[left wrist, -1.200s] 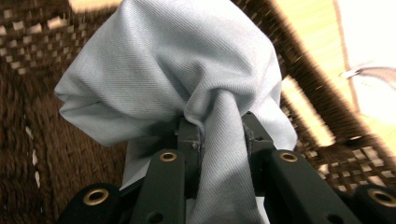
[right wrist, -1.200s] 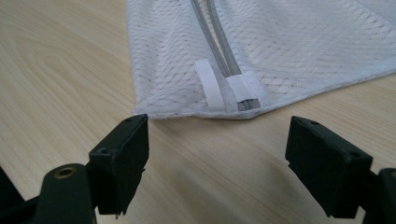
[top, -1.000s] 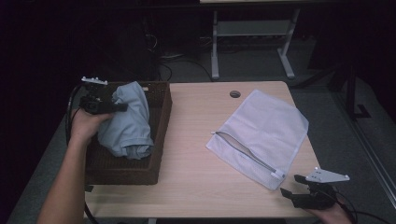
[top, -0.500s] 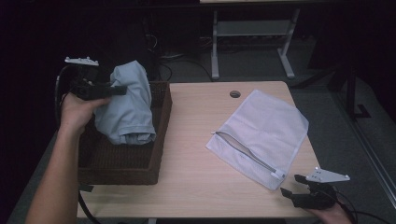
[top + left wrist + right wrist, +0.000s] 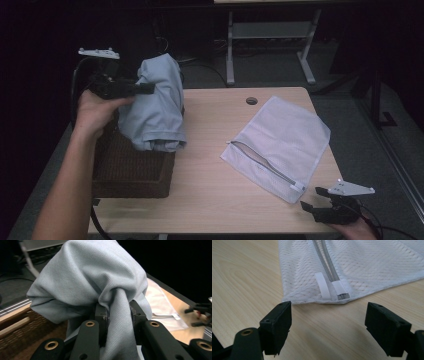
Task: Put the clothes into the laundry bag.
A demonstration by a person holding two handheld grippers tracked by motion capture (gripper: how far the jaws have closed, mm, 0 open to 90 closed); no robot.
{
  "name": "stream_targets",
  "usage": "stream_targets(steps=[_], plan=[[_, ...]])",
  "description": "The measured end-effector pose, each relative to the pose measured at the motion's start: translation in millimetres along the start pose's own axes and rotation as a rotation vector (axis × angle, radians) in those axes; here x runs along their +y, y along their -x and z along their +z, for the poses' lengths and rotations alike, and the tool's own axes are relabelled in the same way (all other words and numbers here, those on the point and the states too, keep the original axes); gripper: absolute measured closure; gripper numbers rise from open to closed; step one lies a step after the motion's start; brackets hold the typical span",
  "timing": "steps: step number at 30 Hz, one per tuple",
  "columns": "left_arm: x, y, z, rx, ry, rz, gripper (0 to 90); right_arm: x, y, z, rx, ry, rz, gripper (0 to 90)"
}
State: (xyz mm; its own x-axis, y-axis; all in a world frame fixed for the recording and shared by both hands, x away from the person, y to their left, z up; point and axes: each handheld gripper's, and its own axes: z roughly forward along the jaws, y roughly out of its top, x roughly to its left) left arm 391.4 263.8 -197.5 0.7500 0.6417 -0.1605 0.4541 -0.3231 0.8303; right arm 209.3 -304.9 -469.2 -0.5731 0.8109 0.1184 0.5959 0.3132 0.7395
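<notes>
Up and away from the person has gone the left gripper (image 5: 145, 89) since a second ago, and the soft, pale blue cloth garment (image 5: 155, 107) has gone up with it. Back then the cloth sat low in the dark brown woven basket (image 5: 131, 172). Now most of it hangs in the air above the basket's far end, with its bottom edge hanging just over the basket. The right gripper (image 5: 316, 200) has not moved.

In the left gripper view, the two black jaws are squeezed tight on a bunch of the blue garment (image 5: 100, 285), so the cloth is firmly held. In the right gripper view, the right gripper (image 5: 328, 322) has its jaws spread wide with nothing between them. It waits at the near right corner of the light wooden table (image 5: 210, 195), just in front of the zipper end of the white mesh laundry bag (image 5: 362, 267).

The white mesh laundry bag (image 5: 280, 140) lies flat on the right half of the table, well apart from the basket. Its grey zipper looks partly open along the near side.

So the first part looks done: the garment is picked up and almost out of the basket. What is left, I think, is to carry it across to the bag, have the right gripper hold the bag's mouth open, push the cloth inside, and maybe zip it shut. The job looks to be near its start.
</notes>
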Motion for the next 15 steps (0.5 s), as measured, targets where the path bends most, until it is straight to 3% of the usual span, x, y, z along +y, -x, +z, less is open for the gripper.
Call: stream_targets(steps=[10,15], plan=[[5.6,38.5,34.9,-0.107,-0.035,0.07,73.9,0.0,0.2,-0.3,0.001,0.001,-0.003,20.6],[6.1,55.6,51.1,-0.133,-0.078,0.107,73.9,-0.2,-0.2,-0.8,0.0,0.003,-0.002,20.6]])
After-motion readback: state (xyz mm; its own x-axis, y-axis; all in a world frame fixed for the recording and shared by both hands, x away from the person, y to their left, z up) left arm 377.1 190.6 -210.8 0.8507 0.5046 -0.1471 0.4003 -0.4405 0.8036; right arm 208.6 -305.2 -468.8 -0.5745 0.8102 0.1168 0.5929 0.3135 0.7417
